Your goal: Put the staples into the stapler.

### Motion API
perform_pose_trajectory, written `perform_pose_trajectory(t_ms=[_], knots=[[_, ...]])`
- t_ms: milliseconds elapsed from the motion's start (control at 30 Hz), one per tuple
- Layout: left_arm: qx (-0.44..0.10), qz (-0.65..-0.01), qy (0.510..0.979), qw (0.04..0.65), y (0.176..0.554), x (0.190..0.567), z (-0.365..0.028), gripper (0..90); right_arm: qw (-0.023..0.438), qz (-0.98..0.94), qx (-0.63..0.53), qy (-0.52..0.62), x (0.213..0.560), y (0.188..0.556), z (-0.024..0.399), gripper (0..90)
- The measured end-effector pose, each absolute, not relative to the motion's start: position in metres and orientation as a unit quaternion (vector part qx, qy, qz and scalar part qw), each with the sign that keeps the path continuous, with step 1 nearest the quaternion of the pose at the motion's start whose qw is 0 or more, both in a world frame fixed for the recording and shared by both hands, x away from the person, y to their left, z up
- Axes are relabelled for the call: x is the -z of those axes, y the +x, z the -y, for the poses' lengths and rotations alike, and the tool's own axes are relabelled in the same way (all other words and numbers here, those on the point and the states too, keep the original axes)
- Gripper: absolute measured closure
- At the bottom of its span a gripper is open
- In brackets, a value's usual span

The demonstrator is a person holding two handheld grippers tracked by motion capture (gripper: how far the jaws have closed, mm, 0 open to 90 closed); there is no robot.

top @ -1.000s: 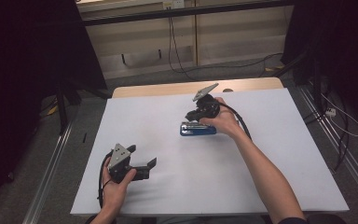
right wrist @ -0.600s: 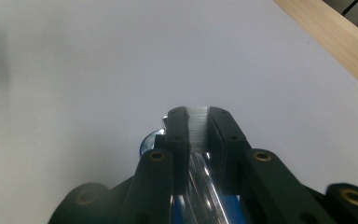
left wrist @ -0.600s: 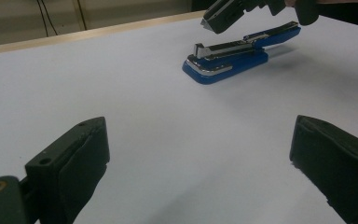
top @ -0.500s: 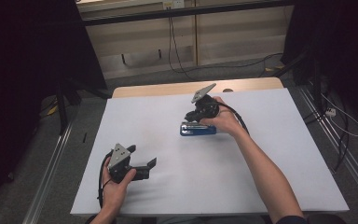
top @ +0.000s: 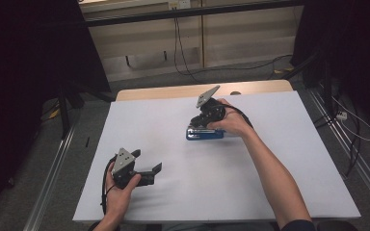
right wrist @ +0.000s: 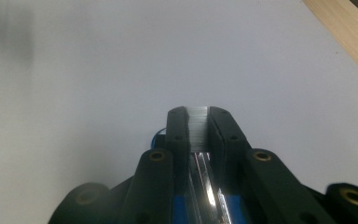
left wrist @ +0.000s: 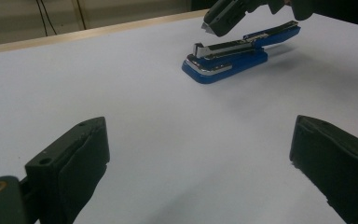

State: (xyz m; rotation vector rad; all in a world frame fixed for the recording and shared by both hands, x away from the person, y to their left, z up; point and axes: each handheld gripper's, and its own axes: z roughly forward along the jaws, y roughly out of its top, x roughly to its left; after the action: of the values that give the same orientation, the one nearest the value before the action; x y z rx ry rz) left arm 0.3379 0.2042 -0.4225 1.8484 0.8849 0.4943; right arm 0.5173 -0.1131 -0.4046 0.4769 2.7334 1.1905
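Both claws differ: right claw (top: 203,120) grips staple strip (right wrist: 198,122) above stapler (top: 204,133); left claw (top: 149,172) gapes.

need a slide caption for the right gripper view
Right gripper fingers closed on a strip of staples, directly above the open blue stapler, over the white table cover.

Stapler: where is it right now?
High view: the stapler lies on the white sheet, right of centre toward the far edge, under the right gripper.

Dim, dark surroundings — white table (top: 279,159) evenly lit, soft shadows, slight blur.
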Motion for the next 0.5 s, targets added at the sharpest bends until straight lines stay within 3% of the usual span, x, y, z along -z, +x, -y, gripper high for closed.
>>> perform_pose_trajectory(t_ms=[500], knots=[[-0.204,-0.364,0.763,0.494,0.3383,0.4225,-0.2053,4.8,0.059,-0.907,-0.39,0.149,0.4121,0.5223,0.1157,79.3]])
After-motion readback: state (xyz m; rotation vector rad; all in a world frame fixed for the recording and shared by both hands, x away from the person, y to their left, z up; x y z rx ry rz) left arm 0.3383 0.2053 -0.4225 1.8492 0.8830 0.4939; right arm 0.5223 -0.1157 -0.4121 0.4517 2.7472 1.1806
